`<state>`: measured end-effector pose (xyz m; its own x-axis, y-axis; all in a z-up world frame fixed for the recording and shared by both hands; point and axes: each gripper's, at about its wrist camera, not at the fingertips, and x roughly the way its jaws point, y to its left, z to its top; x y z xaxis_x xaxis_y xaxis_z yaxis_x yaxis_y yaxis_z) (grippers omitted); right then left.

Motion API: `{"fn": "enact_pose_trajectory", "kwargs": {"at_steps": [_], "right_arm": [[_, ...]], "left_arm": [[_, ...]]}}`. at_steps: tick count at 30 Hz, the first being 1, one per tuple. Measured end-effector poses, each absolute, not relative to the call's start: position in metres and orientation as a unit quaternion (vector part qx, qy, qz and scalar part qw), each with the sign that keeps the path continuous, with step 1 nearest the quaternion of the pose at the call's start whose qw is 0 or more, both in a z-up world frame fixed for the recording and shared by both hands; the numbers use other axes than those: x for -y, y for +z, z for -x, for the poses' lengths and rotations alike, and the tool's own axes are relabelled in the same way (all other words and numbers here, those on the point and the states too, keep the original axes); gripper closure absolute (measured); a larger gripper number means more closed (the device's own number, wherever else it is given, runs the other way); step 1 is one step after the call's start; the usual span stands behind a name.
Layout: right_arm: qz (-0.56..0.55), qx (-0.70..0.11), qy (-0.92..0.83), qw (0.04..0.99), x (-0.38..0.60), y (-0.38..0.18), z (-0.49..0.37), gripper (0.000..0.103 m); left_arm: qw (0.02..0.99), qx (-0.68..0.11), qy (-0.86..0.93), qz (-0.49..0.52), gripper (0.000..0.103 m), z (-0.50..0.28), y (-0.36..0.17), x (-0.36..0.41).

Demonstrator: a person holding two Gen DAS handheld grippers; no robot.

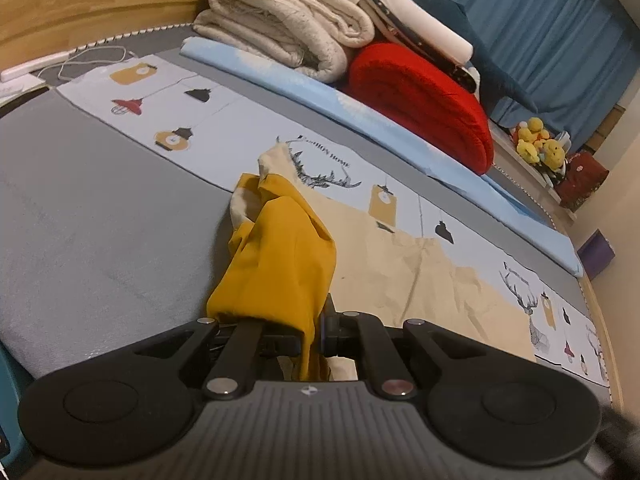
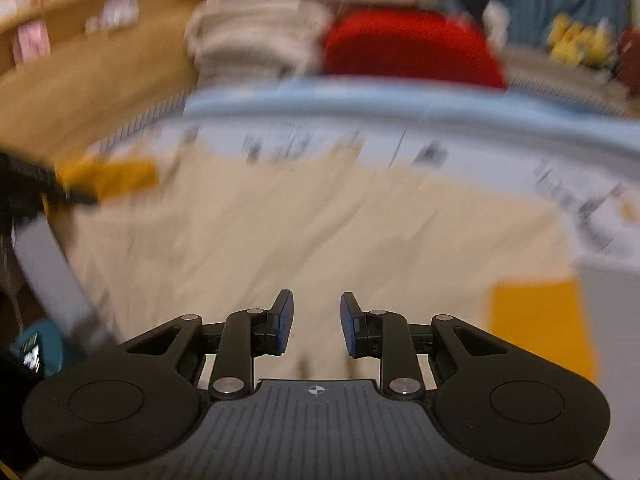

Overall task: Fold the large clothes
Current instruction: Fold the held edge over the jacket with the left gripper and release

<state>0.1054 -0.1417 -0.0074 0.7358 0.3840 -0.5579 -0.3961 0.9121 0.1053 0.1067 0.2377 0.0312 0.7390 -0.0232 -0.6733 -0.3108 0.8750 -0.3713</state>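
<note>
Your L tool [image 1: 310, 336] is clamped on the yellow garment [image 1: 280, 256], lifted off the bed [image 1: 100, 216]; R tool [image 2: 316, 326] apart, holding nothing.

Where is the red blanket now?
In the left wrist view the red blanket lies rolled at upper right, beside the beige blankets, on the blue pad.

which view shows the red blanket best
The left wrist view: the rolled red blanket is sharp there, beside the cream blankets. The right wrist view shows it only as a motion-blurred red patch.
</note>
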Motion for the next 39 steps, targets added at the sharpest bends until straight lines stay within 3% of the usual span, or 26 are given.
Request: {"fn": "enact_pose_trajectory", "kwargs": {"at_steps": [6, 15, 27, 37, 39], "right_arm": [[0.016, -0.197, 0.134, 0.971, 0.248, 0.054, -0.102, 0.076], [-0.035, -0.241, -0.002, 0.97, 0.364, 0.025, -0.113, 0.076], [-0.045, -0.249, 0.002, 0.967, 0.386, 0.023, -0.1, 0.076], [-0.081, -0.263, 0.014, 0.961, 0.388, 0.017, -0.1, 0.075], [-0.097, -0.27, 0.023, 0.958, 0.388, 0.014, -0.102, 0.07]], "left_arm": [[0.915, -0.343, 0.07, 0.202, 0.095, -0.113, 0.04, -0.207], [0.926, -0.341, 0.051, 0.153, 0.095, -0.13, 0.047, -0.155], [0.951, -0.28, -0.116, 0.059, 0.097, -0.137, 0.068, 0.008], [0.894, -0.337, -0.293, -0.048, 0.097, -0.127, 0.007, 0.176], [0.871, -0.36, -0.326, -0.07, 0.096, -0.124, -0.012, 0.196]]}}
